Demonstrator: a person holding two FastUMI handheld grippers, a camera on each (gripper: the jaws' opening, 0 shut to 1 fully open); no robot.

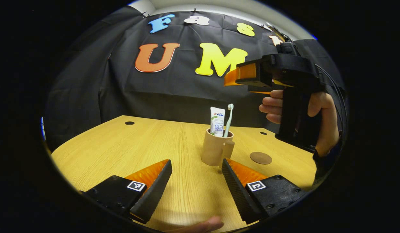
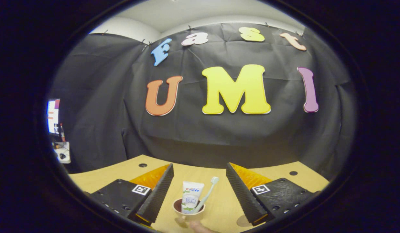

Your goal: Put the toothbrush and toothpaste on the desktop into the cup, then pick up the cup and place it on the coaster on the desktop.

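Toothpaste (image 1: 217, 121) and toothbrush (image 1: 228, 120) stand in cup (image 1: 214, 147); cup sits on desk (image 1: 122, 149), beside coaster (image 1: 260, 158), not on it. Left gripper (image 1: 196, 176) wide, empty, facing cup. Right gripper (image 2: 198, 184) wide, above cup. Grip cup body squarely, lift level, center on coaster.

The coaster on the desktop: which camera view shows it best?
The left gripper view: the round brown coaster lies in plain sight on the desktop, right of the cup and apart from it. The right gripper view gives just a dark patch by the right finger, perhaps its edge; I cannot tell.
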